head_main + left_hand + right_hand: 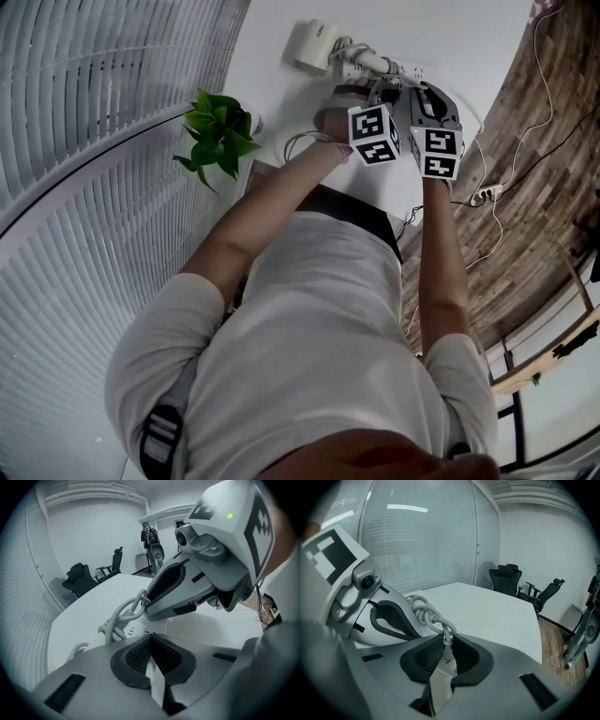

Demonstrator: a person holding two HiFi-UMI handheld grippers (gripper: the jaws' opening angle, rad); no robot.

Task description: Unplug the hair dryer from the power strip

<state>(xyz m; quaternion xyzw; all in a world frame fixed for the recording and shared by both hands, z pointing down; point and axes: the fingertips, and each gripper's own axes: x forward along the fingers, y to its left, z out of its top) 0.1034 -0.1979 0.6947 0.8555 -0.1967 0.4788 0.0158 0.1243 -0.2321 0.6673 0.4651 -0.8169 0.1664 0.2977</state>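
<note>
Shirt and shoulders fill the head view, arms stretched out to the power strip on the white table. Right gripper pinches the white plug there; left gripper is closed on nothing. Hair dryer sits just beside the strip.

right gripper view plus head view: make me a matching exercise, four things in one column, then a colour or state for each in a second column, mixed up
Things
A. potted plant
B. office chairs
C. cord
D. right gripper

Colour or state
1. black
2. tongs closed on the cord's end
3. green
4. white, looped in coils

Pairs: A-3, B-1, C-4, D-2
</note>
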